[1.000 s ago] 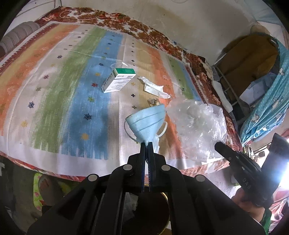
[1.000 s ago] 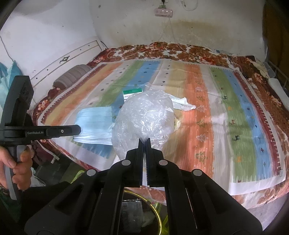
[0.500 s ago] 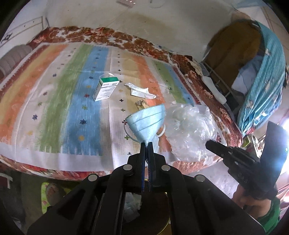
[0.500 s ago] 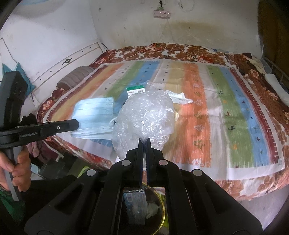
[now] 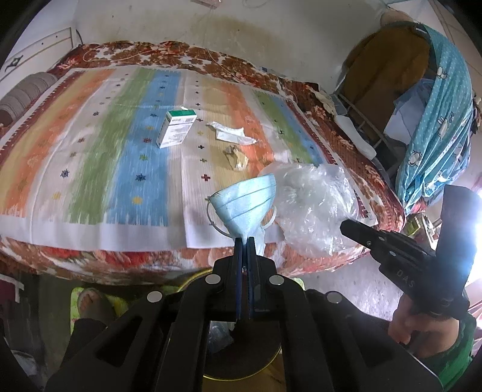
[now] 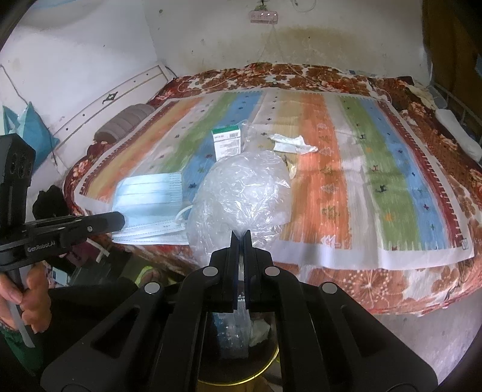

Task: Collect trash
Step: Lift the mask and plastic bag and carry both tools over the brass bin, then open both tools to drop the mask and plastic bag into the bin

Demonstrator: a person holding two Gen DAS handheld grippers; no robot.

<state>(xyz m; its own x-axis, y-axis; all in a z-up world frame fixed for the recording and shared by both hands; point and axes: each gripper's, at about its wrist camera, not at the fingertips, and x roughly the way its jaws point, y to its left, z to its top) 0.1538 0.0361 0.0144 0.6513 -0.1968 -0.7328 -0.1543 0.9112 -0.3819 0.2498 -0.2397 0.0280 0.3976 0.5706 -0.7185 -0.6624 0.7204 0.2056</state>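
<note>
Below both grippers lies a bed (image 6: pixel 391 193) covered with a mat in orange, green, blue and white stripes, over a red-brown floral blanket (image 5: pixel 211 60) that reaches the stained white wall (image 6: pixel 211 36). On the wall hangs a power strip (image 6: pixel 263 15), and a grey bolster (image 6: pixel 126 122) rests at the head of the bed. The left gripper (image 5: pixel 247 241) has its jaws closed tight on a corner of a blue face mask (image 5: pixel 245 202), which fans out above the bed edge. The right gripper (image 6: pixel 240 236) is closed on the neck of a crumpled clear plastic bag (image 6: pixel 241 196). Still on the mat are a green-and-white carton (image 5: pixel 177 128), a white crumpled tissue (image 5: pixel 232 134) and a small brownish wrapper (image 5: pixel 236 156), perhaps paper. Under the grippers stands a round bin with a yellow rim (image 6: pixel 241 383), with some trash inside. A blue patterned cloth (image 5: pixel 436 129) hangs at the right side of the room
</note>
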